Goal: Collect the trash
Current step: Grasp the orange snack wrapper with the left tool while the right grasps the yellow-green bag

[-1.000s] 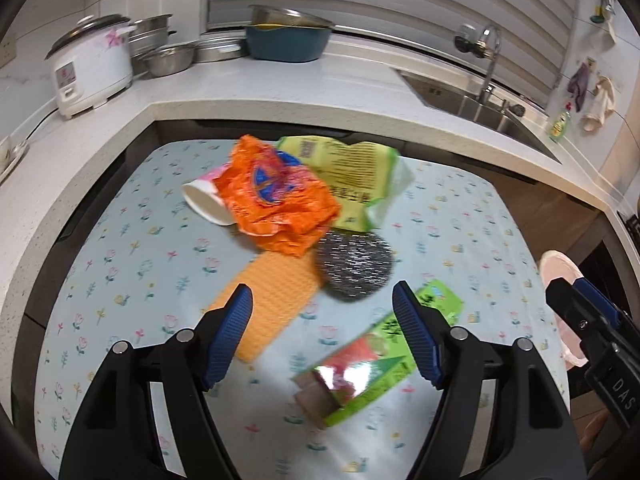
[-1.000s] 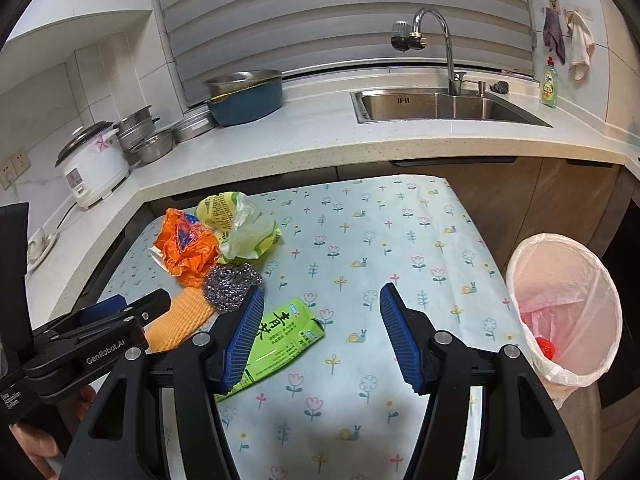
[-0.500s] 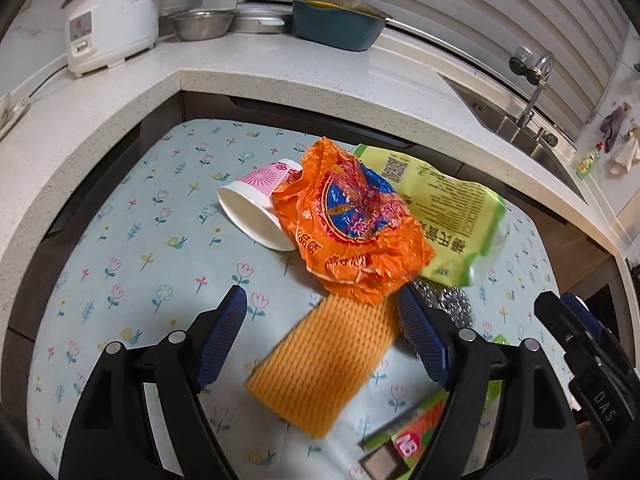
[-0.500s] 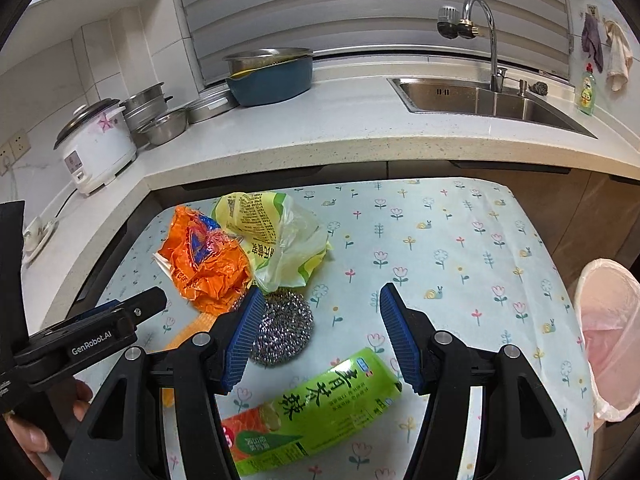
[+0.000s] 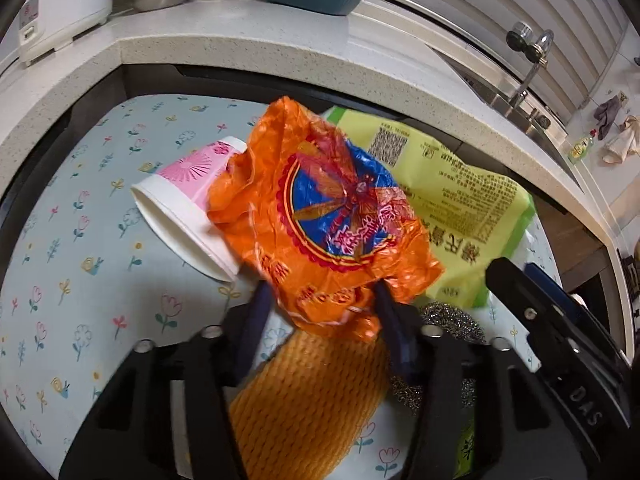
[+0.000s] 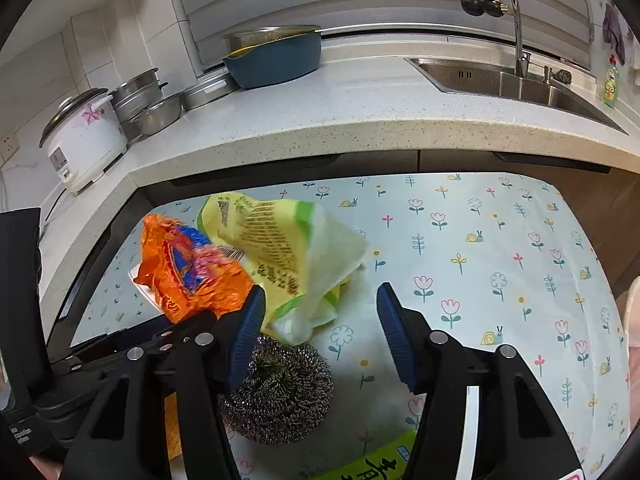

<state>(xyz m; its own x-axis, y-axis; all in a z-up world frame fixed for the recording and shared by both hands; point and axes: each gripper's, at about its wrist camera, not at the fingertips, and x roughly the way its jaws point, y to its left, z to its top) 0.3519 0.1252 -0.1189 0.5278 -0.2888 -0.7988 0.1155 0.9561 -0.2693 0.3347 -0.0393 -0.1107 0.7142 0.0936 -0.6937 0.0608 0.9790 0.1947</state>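
A crumpled orange wrapper lies on the floral table, over a pink paper cup and a yellow-green bag. My left gripper is open, its blue fingers either side of the wrapper's near edge. The wrapper and bag also show in the right wrist view. My right gripper is open and empty above a steel scourer, with the bag's near end between its fingers. A green packet lies at the bottom edge.
An orange mesh cloth and the scourer lie under my left gripper. A white counter wraps the table with a rice cooker, steel bowls, a blue basin and a sink.
Both grippers have moved forward and down toward the pile. My left fingers have narrowed and now straddle the orange wrapper. The bin has left the right view.
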